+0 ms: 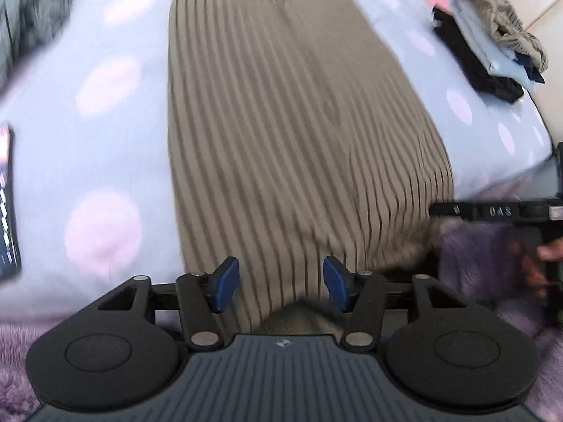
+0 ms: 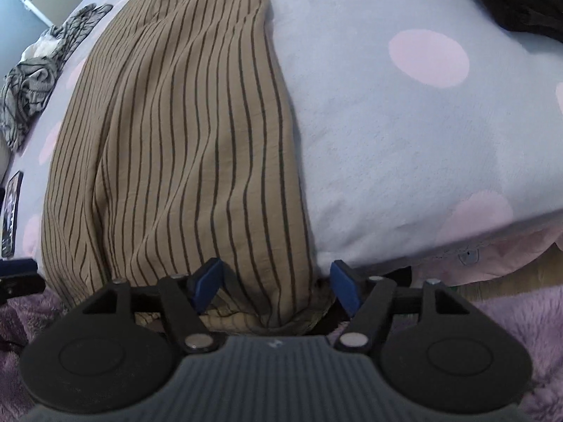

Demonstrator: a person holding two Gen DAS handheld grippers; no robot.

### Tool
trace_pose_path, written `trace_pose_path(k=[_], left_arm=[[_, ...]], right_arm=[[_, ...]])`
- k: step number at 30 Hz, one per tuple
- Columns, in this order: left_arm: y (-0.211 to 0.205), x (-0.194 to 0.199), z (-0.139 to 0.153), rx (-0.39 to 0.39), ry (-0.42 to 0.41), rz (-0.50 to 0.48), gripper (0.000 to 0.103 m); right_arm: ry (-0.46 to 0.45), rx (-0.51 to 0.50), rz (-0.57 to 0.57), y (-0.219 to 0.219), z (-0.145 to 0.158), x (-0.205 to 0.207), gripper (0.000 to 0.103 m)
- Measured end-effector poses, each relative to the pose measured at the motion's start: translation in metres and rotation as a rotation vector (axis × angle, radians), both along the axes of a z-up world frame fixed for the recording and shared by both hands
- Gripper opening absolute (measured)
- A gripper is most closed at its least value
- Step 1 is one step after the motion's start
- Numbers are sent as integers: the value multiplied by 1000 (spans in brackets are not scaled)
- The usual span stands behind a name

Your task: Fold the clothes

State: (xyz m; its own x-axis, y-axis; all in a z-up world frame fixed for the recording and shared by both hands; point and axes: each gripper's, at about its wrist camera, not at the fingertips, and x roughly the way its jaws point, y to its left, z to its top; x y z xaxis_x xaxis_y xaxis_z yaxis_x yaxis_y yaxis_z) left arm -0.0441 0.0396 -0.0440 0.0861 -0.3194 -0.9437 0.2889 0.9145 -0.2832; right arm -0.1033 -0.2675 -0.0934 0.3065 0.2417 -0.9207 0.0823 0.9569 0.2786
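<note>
Striped garment [image 2: 183, 133] — both tongs agape

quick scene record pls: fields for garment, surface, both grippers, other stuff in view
garment: tan striped cloth, laid lengthwise on the bed, near end hanging over the edge
surface: pale blue bedspread with pink dots
left gripper: jaws open, astride the cloth's near end, not clamped
right gripper: jaws open at the cloth's near right corner
pile: folded clothes at far right in the left wrist view
loose: grey patterned garment at far left in the right wrist view
blur: left wrist view is smeared
</note>
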Motion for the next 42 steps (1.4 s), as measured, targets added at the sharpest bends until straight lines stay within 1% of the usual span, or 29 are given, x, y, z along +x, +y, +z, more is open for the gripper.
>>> trace_pose_path(k=[1,3,4,7,9,12,17,18,20,22,23,24,26,28,29,31,32,33,35,39,42], left_arm=[[6,3,-4,5,53,-3,55],[18,8,-15,0,132,1,55],[24,9,-22,-1,159,12,55],[34,11,-37,8,192,32,55],[34,11,-42,14,172,24,55],[34,9,-43,14,101,24,55],[30,11,-57,30,115,8,54],[30,12,-61,35,115,11,52],[27,13,-69,55,110,25,43],[23,12,-71,78,97,17,39],[21,10,-71,85,90,3,31],[20,9,-70,87,84,-6,26],[22,8,-68,74,84,-2,15],[24,7,-65,62,84,-1,7],[24,6,-64,56,84,-2,4],[24,3,-58,49,77,-11,2],[24,2,-54,46,72,-17,1],[24,1,-49,39,68,-25,1],[24,-1,-40,6,67,-38,0],[26,3,-19,-96,71,-45,0],[27,9,-4,-171,69,-54,0]], right_arm=[[7,10,4,0,-1,0,73],[10,17,13,1,-3,1,74],[10,18,17,1,-4,2,75],[12,31,16,-1,-8,3,75],[17,46,12,-4,-11,5,75],[30,65,12,-6,-16,8,75],[37,86,22,-7,-23,12,75],[37,89,23,-7,-24,12,75],[38,97,27,-7,-26,13,75],[38,105,31,-6,-29,14,74],[38,107,37,-6,-29,14,73],[39,112,44,-5,-29,13,69],[50,139,59,-4,-30,13,59],[56,173,76,-2,-31,13,38],[57,177,86,-1,-30,13,34],[57,178,107,3,-26,12,14],[56,182,116,4,-23,11,10],[54,196,126,6,-20,12,7],[50,227,148,8,-12,13,7],[54,309,192,11,4,23,6],[59,401,194,4,20,30,6]])
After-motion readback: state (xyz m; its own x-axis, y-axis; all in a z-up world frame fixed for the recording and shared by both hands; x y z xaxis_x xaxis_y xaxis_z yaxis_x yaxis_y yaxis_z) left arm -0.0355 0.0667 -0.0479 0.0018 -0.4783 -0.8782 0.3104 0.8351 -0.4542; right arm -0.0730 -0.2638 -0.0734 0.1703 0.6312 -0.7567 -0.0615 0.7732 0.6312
